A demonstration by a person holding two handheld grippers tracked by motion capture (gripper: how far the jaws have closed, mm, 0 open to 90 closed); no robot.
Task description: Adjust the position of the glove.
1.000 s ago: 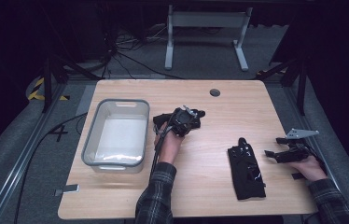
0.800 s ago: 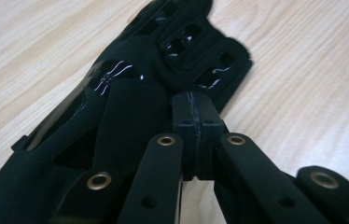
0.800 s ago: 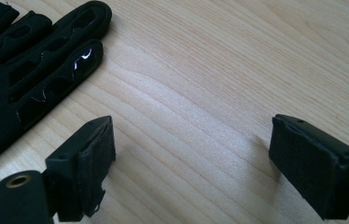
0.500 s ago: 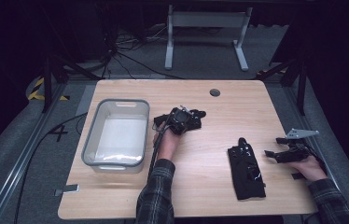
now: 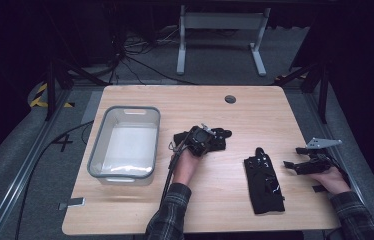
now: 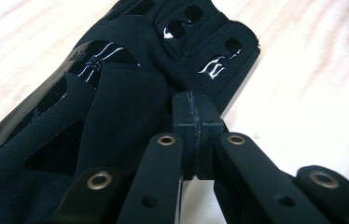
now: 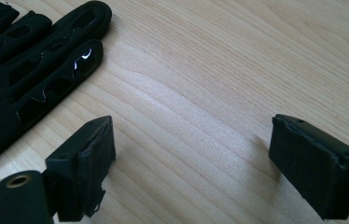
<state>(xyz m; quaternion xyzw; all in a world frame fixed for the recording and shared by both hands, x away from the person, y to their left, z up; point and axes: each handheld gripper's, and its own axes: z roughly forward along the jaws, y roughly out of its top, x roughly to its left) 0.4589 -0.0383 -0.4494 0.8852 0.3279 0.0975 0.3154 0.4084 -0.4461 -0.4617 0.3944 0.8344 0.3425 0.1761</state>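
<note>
Light wooden table (image 5: 135, 210) with round cable hole (image 5: 230, 99); clear rectangular plastic bin (image 5: 123, 147) with grey rim (left side); grey metal stand legs (image 5: 220, 35) on floor beyond.

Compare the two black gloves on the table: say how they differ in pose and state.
The glove by the left gripper lies crumpled near the table's middle, beside the bin; the glove near the right gripper lies flat and stretched out. The left gripper has its jaws shut at the first glove's edge, though a pinch on the fabric cannot be confirmed; the right gripper stands open beside the second, apart from it. Both are black, with glossy patches and finger cut-outs.
</note>
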